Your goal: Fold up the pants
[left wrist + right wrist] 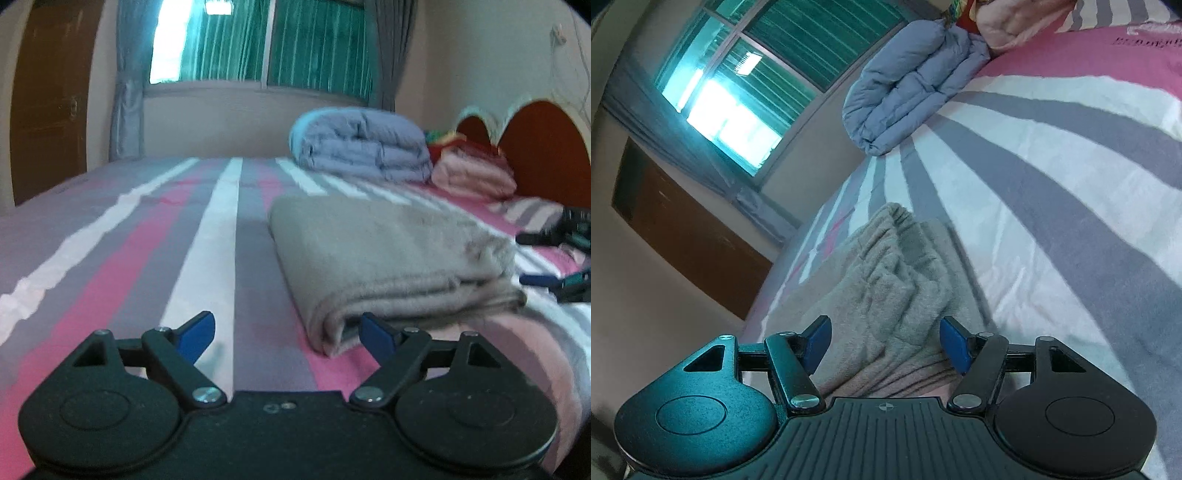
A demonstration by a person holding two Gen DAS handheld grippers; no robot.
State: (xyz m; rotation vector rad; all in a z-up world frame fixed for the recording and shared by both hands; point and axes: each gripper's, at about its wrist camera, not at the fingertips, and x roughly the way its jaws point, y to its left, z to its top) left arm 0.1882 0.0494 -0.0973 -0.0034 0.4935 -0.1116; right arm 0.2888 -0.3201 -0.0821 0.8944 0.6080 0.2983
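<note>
- Left wrist view: we are holding the left gripper (288, 334) low over a striped bedsheet (207, 236), its blue-padded jaws spread wide with nothing between them — released.
- We are seeing the pants (388, 254), beige and folded into a thick rectangle, lying on the sheet just ahead and to the right of this gripper; the right pad is sitting just beside the folded edge.
- We are holding the right gripper (884, 341) over the pants (897, 280), jaws apart with bunched cloth lying between them, the pads not pressing on it.
- We are noticing a folded blue-grey quilt (358, 144) resting farther back on the bed, near a window (258, 40).
</note>
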